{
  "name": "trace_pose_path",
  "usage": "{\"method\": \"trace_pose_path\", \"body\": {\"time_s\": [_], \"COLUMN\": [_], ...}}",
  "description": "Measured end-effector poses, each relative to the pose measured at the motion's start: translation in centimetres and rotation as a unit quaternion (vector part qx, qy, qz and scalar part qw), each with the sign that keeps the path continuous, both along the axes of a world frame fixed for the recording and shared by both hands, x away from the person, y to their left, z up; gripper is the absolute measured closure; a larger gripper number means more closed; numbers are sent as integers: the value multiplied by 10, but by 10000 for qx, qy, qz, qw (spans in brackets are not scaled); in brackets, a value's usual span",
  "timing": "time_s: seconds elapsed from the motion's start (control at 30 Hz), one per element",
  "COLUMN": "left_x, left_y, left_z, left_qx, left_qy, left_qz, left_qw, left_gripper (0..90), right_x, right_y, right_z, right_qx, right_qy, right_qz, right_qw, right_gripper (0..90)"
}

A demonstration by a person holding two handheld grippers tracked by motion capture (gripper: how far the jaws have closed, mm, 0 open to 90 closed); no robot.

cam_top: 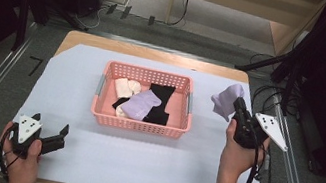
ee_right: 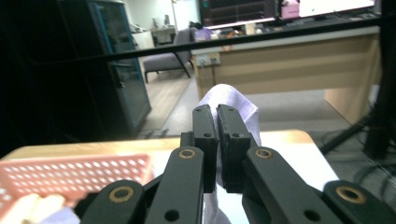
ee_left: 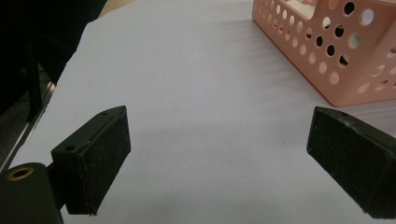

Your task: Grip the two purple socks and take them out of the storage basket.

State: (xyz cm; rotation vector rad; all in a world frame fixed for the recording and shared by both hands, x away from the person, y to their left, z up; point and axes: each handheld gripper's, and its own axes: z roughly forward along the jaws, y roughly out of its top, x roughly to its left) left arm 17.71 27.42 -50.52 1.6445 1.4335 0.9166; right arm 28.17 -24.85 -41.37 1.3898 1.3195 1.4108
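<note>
- Low in the left of the high view, the left gripper [cam_top: 48, 138] rests on the white sheet [cam_top: 139, 158] that covers the table, held by the person's left hand [cam_top: 20, 157]. Its jaws are spread wide with nothing between them.
- In the left gripper view the two black pads [ee_left: 95, 163] stand far apart over bare sheet, and the right-hand pad is cut off by the frame's edge. The corner of the pink basket [ee_left: 327, 51] sits in the upper right, well clear of the pads.
- At the middle right of the high view, the right hand [cam_top: 236, 152] holds the right gripper [cam_top: 238, 106] raised, with its jaws clamped on a lavender cloth [cam_top: 227, 100], perhaps a sock. The cloth hangs to the right of the basket, outside it.
- In the right gripper view the jaws are nearly together at frame centre, the lavender cloth [ee_right: 229, 100] bulging above and behind the fingertips and trailing below them. How much cloth hangs down is hidden by the jaw linkages.
- In the middle of the high view the pink basket [cam_top: 139, 125] holds a cream piece [cam_top: 126, 86], a black piece [cam_top: 161, 102] and another lavender piece [cam_top: 141, 104], overlapping so that their full shapes cannot be made out.
- A dark mark like a "7" [cam_top: 35, 66] lies on the floor at the left, beside the table.
</note>
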Motion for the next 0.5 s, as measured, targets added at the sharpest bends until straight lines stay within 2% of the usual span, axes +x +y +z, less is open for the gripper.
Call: {"method": "trace_pose_path", "body": {"time_s": [0.27,0.43,0.5], "left_x": [0,0,0], "left_y": [0,0,-1], "left_z": [0,0,0], "left_qx": [12,6,0], "left_qy": [2,-8,-24], "left_qz": [-3,-2,5], "left_qw": [10000,10000,10000], "left_gripper": [75,75,75], "right_x": [-2,-3,-4], "right_y": [-25,-30,-29], "right_z": [-33,-51,-58], "right_qx": [29,-102,-72], "right_qy": [389,670,786], "right_qz": [-380,-468,-484], "right_qw": [9985,9966,9957], "right_gripper": [874,873,867]}}
